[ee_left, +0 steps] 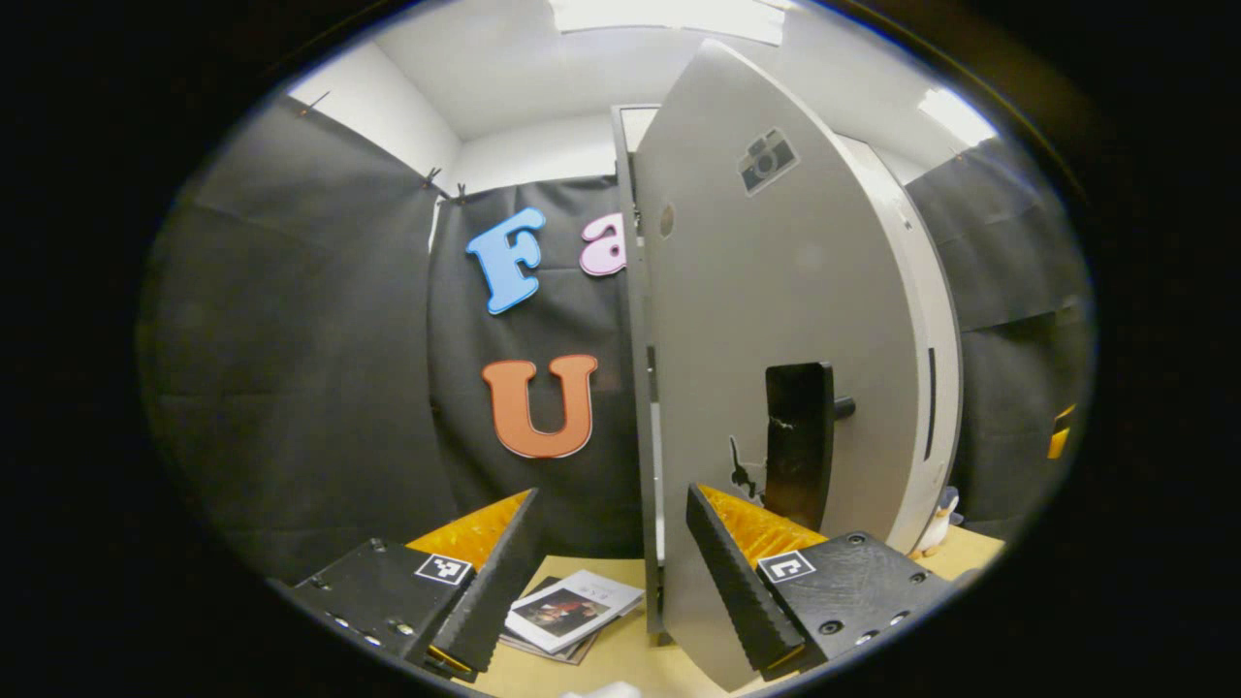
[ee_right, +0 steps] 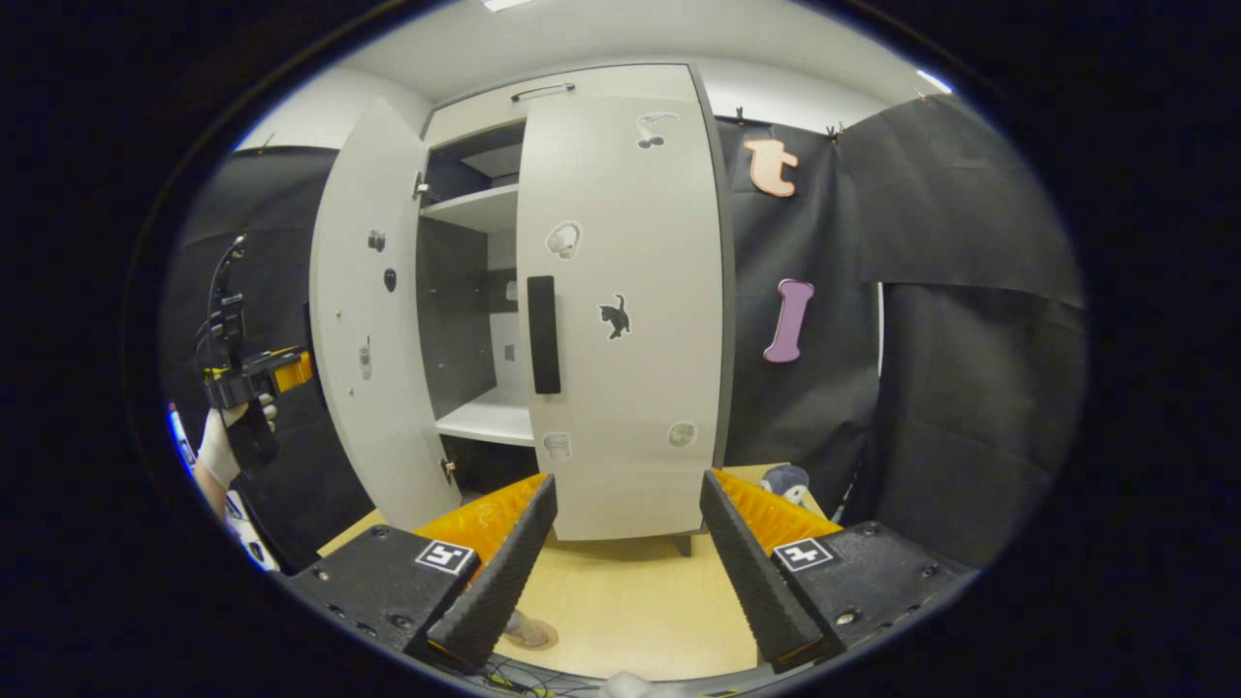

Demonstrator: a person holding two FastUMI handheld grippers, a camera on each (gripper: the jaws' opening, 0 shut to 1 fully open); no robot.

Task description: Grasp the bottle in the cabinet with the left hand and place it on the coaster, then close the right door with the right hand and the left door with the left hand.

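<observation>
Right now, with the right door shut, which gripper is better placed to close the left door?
Left. The left gripper is open right at the left door, beside its handle. The right gripper faces the shut right door.

left gripper point(ee_left: 611, 582): two ridged, wedge-shaped fingers on black blocks with screws; each block carries a square black-and-white marker.
right gripper point(ee_right: 625, 572): same build, with ridged fingers, screwed black blocks and square markers.
far-off gripper point(ee_right: 254, 380): black handle, yellow-orange body, black cables on top.
hand point(ee_right: 225, 441): white glove.
</observation>
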